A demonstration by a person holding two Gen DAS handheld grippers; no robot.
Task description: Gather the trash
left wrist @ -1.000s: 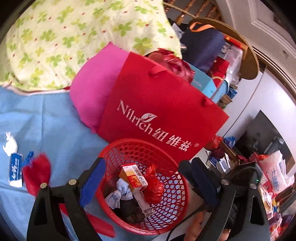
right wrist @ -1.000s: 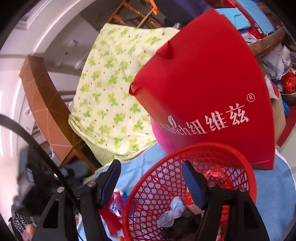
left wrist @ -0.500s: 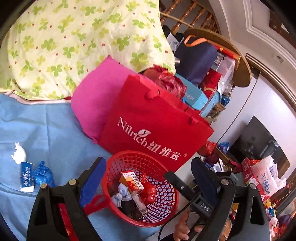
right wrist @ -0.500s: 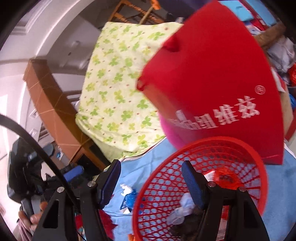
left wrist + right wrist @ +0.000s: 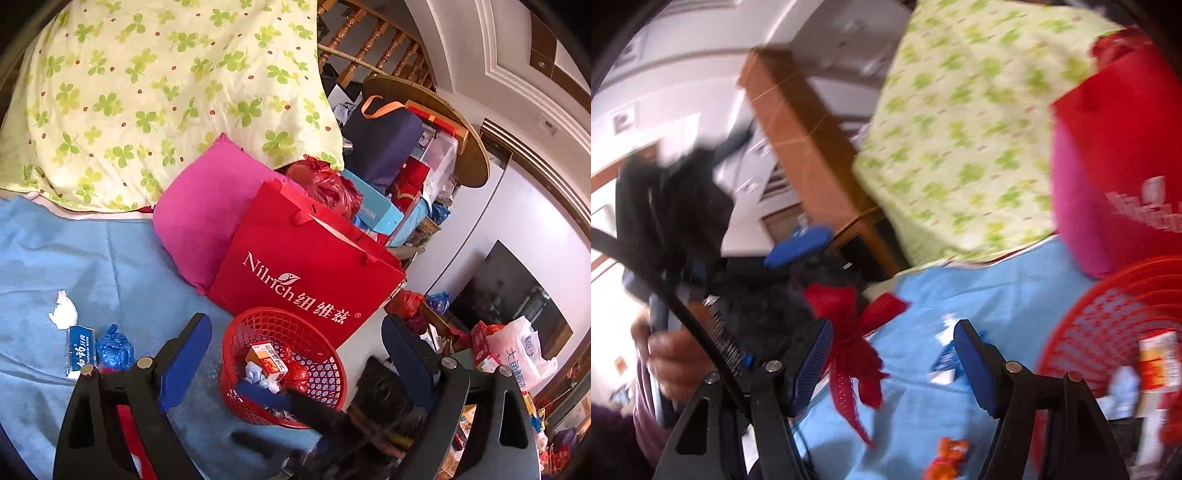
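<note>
A red mesh basket (image 5: pixel 236 354) on the blue sheet holds a small orange-and-white box (image 5: pixel 266 362) and crumpled scraps; it also shows in the right wrist view (image 5: pixel 1108 325). My left gripper (image 5: pixel 295 350) hangs open above it, empty. White tissue (image 5: pixel 63 314), a blue-and-white packet (image 5: pixel 78 350) and a crumpled blue wrapper (image 5: pixel 114 349) lie on the sheet to the left. My right gripper (image 5: pixel 894 360) is open; a red ribbon (image 5: pixel 855 354) dangles between its fingers from the other gripper's side. An orange scrap (image 5: pixel 947 458) lies on the sheet.
A red Nilrich paper bag (image 5: pixel 306 273) stands behind the basket against a pink pillow (image 5: pixel 199 221) and a green clover quilt (image 5: pixel 147 92). Cluttered bags and boxes fill the right side past the bed edge. The right wrist view is blurred.
My left gripper has pulled back and up from the basket. My right gripper has swung left off the basket toward the red ribbon and the loose trash.
</note>
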